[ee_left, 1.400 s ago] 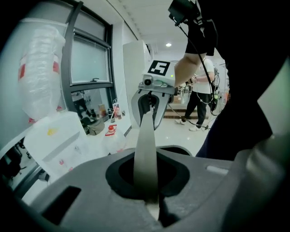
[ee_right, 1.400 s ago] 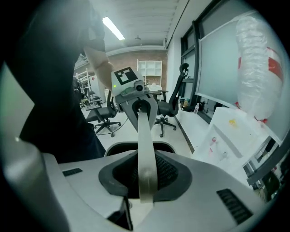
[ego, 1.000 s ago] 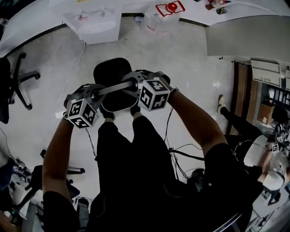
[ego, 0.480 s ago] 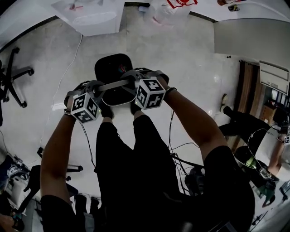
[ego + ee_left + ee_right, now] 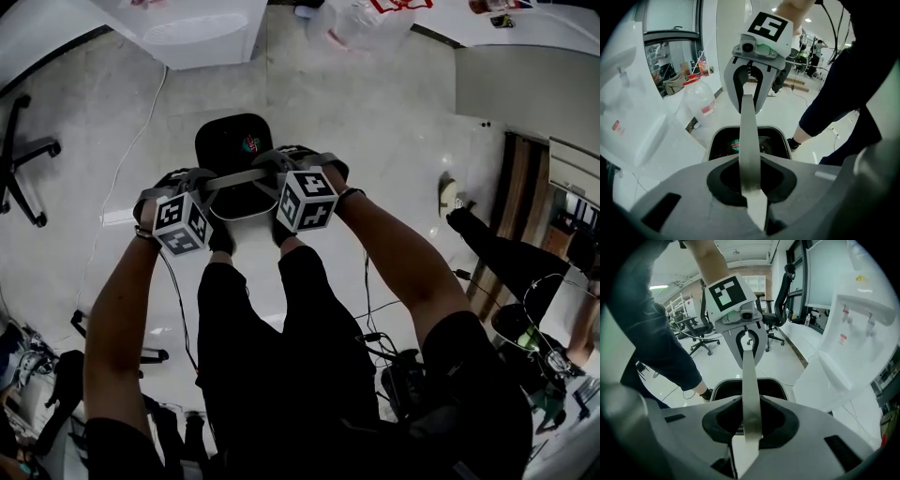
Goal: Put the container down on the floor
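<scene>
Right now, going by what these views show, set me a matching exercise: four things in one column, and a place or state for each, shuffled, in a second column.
Things
1. handle
2. container
3. bottle
4. chair

Places or states
A. stands on the floor at the left edge of the head view
B. grey strip clamped near its ends by the left gripper and the right gripper
C. clear, with a red cap, beside the white dispenser
D. black inside, directly below the handle

Pairs: 1-B, 2-D, 3-C, 4-A
</scene>
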A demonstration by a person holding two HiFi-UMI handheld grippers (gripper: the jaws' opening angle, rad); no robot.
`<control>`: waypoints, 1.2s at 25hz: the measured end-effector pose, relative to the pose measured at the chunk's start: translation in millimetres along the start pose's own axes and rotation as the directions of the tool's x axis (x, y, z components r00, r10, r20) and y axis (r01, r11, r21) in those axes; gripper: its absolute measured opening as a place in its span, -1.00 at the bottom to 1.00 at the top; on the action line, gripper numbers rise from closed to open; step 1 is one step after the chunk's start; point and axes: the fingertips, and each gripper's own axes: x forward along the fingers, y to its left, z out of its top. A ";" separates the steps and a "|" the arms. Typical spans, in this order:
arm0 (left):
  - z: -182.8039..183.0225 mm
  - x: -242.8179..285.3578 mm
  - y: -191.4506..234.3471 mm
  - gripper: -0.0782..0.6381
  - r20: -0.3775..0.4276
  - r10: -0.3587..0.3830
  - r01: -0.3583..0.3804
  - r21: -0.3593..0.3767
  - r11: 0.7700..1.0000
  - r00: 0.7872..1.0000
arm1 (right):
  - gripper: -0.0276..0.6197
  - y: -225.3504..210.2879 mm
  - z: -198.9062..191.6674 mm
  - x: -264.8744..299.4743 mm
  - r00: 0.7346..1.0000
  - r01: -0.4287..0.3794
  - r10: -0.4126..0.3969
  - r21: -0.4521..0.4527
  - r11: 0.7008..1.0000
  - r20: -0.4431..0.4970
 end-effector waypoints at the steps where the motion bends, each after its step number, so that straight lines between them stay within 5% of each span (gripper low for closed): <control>1: -5.6 7.4 0.9 -0.72 -0.007 -0.002 0.002 -0.002 1.000 1.000 | -0.68 -1.1 -4.4 8.4 1.000 -0.001 0.001 -0.003 1.000 -0.006; 16: -68.7 93.0 22.5 -0.72 -0.060 -0.016 0.015 -0.011 1.000 0.998 | -0.68 -21.3 -55.9 103.8 0.998 -0.002 0.001 -0.014 1.000 -0.069; 30: -90.7 120.9 26.8 -0.66 -0.094 -0.022 0.017 -0.055 0.998 0.995 | -0.67 -18.7 -74.8 134.6 0.997 -0.005 0.009 0.050 0.999 -0.077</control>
